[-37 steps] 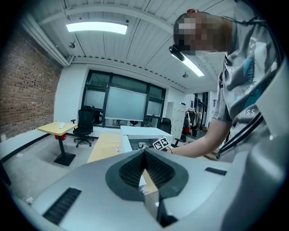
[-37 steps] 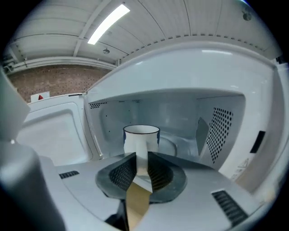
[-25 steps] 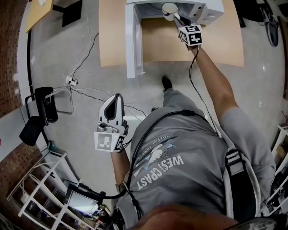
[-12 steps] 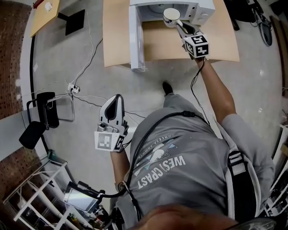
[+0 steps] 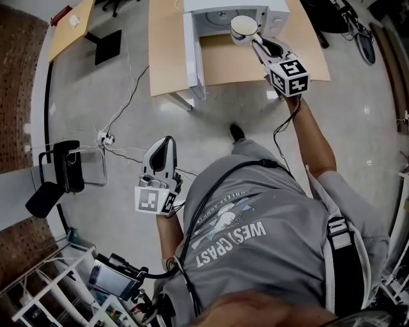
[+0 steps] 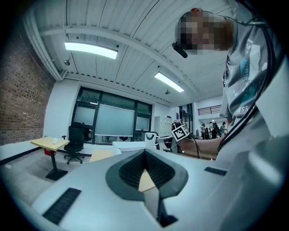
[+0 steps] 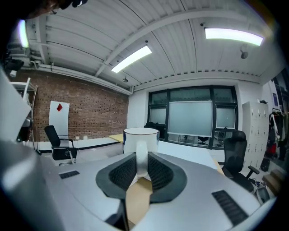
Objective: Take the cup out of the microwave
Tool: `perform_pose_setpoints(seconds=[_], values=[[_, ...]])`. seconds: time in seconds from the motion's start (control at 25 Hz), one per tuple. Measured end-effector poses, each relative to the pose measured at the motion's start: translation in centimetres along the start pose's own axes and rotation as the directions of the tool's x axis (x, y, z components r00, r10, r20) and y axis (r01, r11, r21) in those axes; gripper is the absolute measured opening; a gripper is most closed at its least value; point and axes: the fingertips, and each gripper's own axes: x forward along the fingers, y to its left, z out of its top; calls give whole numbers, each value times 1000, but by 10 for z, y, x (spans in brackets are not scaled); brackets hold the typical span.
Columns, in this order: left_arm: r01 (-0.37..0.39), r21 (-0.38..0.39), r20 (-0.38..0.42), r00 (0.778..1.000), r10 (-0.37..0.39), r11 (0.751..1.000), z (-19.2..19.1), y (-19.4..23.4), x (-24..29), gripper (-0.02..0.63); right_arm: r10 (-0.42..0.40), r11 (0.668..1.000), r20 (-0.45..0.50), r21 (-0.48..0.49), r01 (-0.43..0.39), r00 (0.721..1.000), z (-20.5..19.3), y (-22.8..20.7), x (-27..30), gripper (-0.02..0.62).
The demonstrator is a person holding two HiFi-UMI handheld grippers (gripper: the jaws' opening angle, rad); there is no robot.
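Out of the microwave (image 5: 220,9), above the bench (image 5: 167,57).
Pinching the cup (image 5: 243,27) by its handle with the right gripper (image 5: 255,39) fingers narrowed on it, keeping it upright (likely to avoid a spill). Parked low beside the body with the left gripper (image 5: 163,148) fingers together, empty, out of the way.

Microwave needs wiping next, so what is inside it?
Only a bare, pale floor shows inside the microwave; the cup is outside, its handle clamped in the right gripper. The cavity's back is hidden under its roof.
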Motion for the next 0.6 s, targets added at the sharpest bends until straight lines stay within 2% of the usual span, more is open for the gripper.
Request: perform_pose_setpoints(seconds=[0.32, 0.6], values=[[23, 23, 38, 999, -24, 999, -3, -24, -73, 43, 1, 1000, 51, 8, -2, 999, 36, 59, -97, 74], [74, 50, 53, 996, -76, 996, -6, -41, -120, 43, 0, 1000, 105, -10, 1, 994, 59, 111, -176, 74]])
